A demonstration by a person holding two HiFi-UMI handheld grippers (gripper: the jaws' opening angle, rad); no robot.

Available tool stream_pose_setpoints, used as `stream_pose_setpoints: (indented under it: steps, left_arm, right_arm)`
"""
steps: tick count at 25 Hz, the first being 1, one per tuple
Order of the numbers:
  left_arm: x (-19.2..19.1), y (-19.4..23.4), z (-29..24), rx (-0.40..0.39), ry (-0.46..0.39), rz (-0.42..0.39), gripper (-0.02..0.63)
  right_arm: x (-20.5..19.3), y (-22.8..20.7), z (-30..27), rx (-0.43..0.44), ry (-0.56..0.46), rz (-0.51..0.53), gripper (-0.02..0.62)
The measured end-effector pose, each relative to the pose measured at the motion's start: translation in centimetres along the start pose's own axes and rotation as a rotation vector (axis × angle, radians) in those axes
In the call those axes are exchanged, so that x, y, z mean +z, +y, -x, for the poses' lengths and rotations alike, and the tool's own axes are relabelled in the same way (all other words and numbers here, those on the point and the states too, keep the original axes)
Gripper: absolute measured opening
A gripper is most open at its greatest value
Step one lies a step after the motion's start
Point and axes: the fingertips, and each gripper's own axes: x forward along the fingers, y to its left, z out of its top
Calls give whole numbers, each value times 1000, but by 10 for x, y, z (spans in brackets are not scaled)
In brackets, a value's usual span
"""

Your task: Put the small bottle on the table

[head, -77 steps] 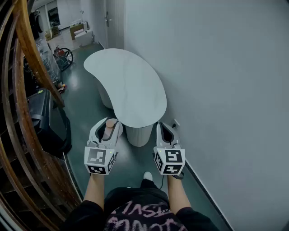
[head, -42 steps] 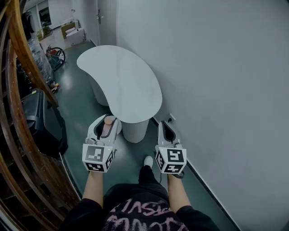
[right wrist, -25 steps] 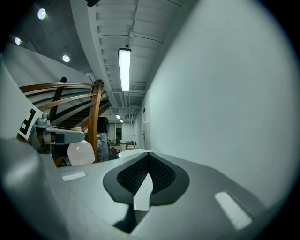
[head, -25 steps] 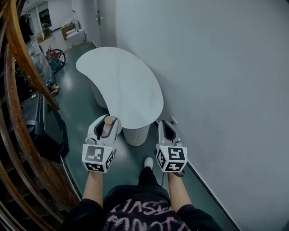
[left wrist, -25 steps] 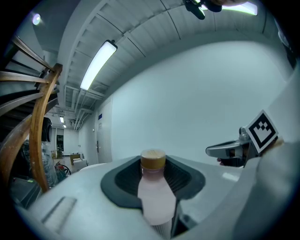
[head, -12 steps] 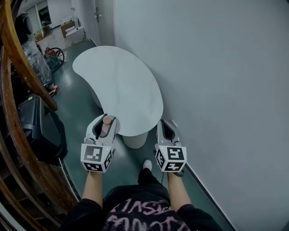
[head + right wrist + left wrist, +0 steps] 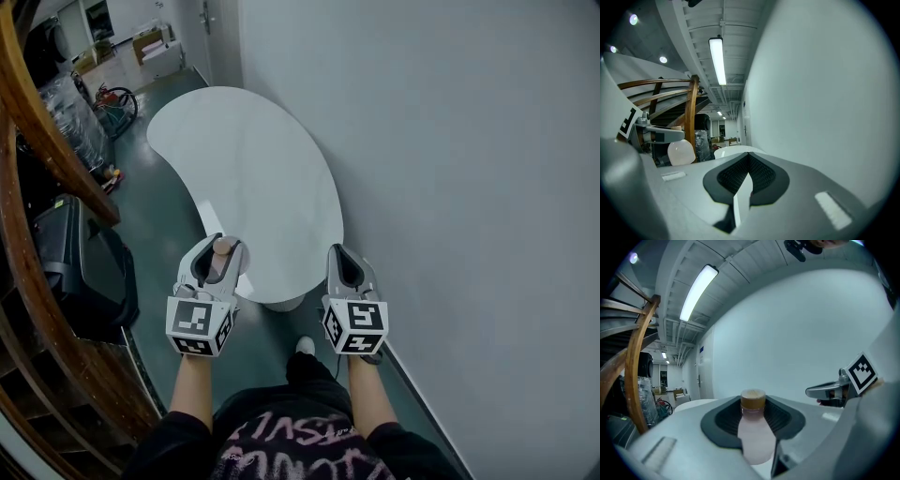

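Two grippers hang at the near end of the table point(image 7: 272, 178), and the job looks only partly done: the small bottle point(image 7: 223, 251) is in hand but not yet set down. The left gripper point(image 7: 219, 255) has its jaws clamped on the bottle's pale body, brown cap up, roughly upright at the table's near-left edge and clear of the top. The right gripper point(image 7: 339, 261), at the table's near-right edge, has its jaws together with nothing between them. What remains, by my judgement, is to bring the bottle over the white top, lower it until it stands, and part the jaws.
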Motion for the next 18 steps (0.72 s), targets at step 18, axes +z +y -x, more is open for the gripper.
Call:
stream_pose_setpoints:
  steps: [18]
  left_arm:
    - [15, 16, -104, 81, 46, 16, 144]
  right_arm:
    - [25, -63, -98, 78, 40, 6, 9]
